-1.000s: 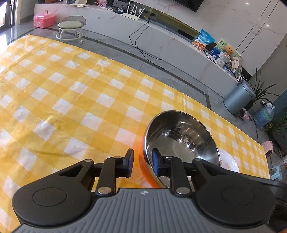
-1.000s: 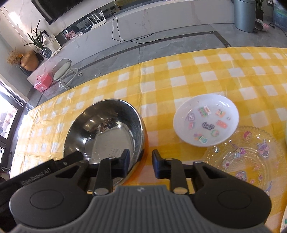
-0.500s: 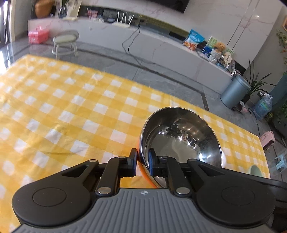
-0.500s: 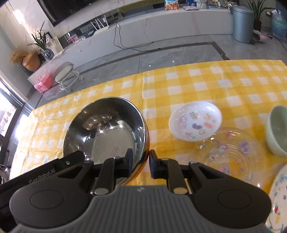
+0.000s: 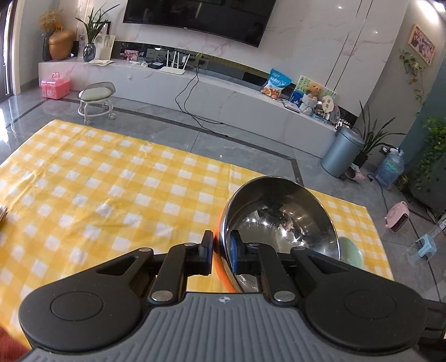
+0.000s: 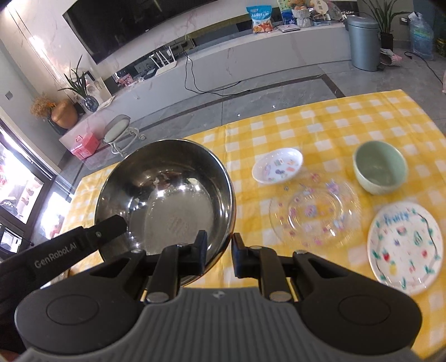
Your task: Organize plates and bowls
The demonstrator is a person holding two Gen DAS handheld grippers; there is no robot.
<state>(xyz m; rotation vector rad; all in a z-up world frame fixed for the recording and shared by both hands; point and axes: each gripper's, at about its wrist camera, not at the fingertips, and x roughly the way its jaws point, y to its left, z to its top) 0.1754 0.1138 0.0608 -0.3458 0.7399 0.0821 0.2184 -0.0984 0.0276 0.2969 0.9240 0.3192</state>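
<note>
Your left gripper (image 5: 220,254) is clamped on the rim of the steel bowl (image 5: 281,225), one pad outside against its orange wall and one inside. Its jaws have just been closing onto that rim. Your right gripper (image 6: 218,254) grips the same steel bowl (image 6: 167,195) at another point of the rim, again with one finger inside and one outside, and the left gripper's finger (image 6: 106,229) shows at the bowl's left side in the right wrist view. The bowl hangs tilted above the worktop (image 5: 111,195), which is covered in a yellow-and-white check cloth.

Beyond the bowl, toward the worktop's right edge, lie a white plate with fruit drawings (image 6: 404,247), a clear glass plate (image 6: 315,211) with coloured motifs, a small white dish (image 6: 277,165) and a pale green bowl (image 6: 379,167). The glass plate and the dish appear to touch, though blur makes that uncertain.

Past the far edge, a grey floor runs to a low marble cabinet (image 5: 223,92) under a dark screen (image 5: 195,16).
</note>
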